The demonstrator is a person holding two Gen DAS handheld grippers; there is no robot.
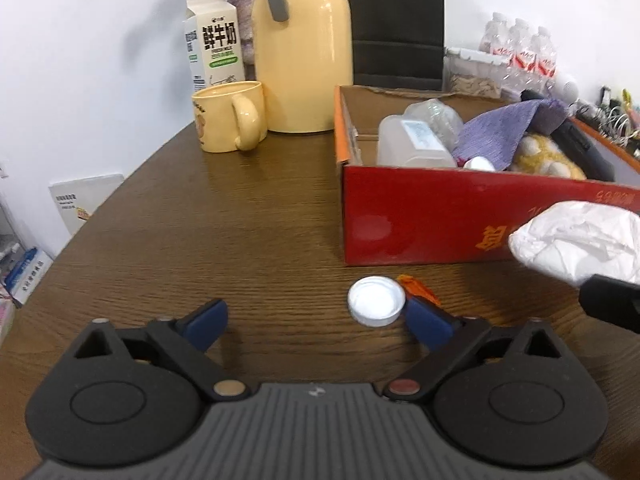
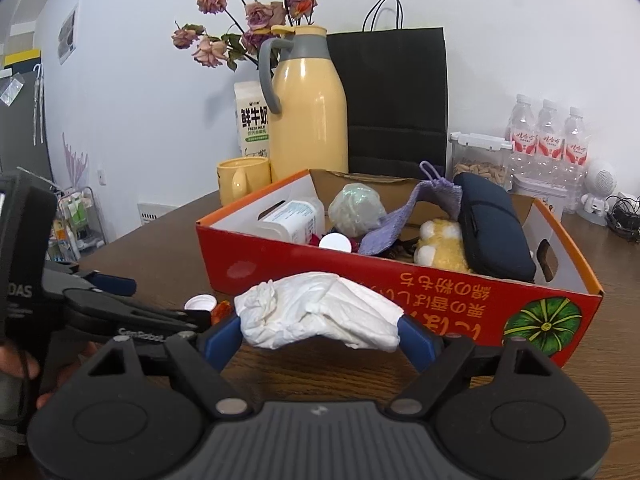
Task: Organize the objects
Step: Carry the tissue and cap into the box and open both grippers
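Left hand-held gripper (image 1: 316,322): blue-padded fingers spread wide, low over the dark wood-grain worktop (image 1: 200,240), pinching nothing. Round white plastic cap (image 1: 376,301) lies open side up on the worktop just inside the right finger, possibly touching its pad. A small orange scrap (image 1: 418,288) lies right behind the cap.

Right hand-held gripper (image 2: 320,332): fingers pressed in on a crumpled white tissue wad (image 2: 320,310), held above the worktop just in front of the long red cardboard box (image 2: 400,280). The left view catches only an edge of this wad at its right margin; the right view shows it whole, and also the left gripper side-on at its left.

Box contents, open top: clear plastic lidded container (image 2: 294,216), pale round wrapped bundle (image 2: 356,206), lilac knitted cloth (image 2: 404,216), yellow plush toy (image 2: 440,246), dark navy zip pouch (image 2: 494,232) and a small white cap (image 2: 335,242). The pouch is plain in the right view and mostly hidden by the cloth in the left.

Behind, to the left of the box: yellow ceramic mug (image 1: 228,116), tall yellow thermos jug with grey handle (image 1: 304,48), white milk carton (image 1: 214,44).

Furthest: black paper bag (image 2: 396,100), dried roses (image 2: 248,12), three water bottles (image 2: 546,136) and a clear nut canister (image 2: 480,160).
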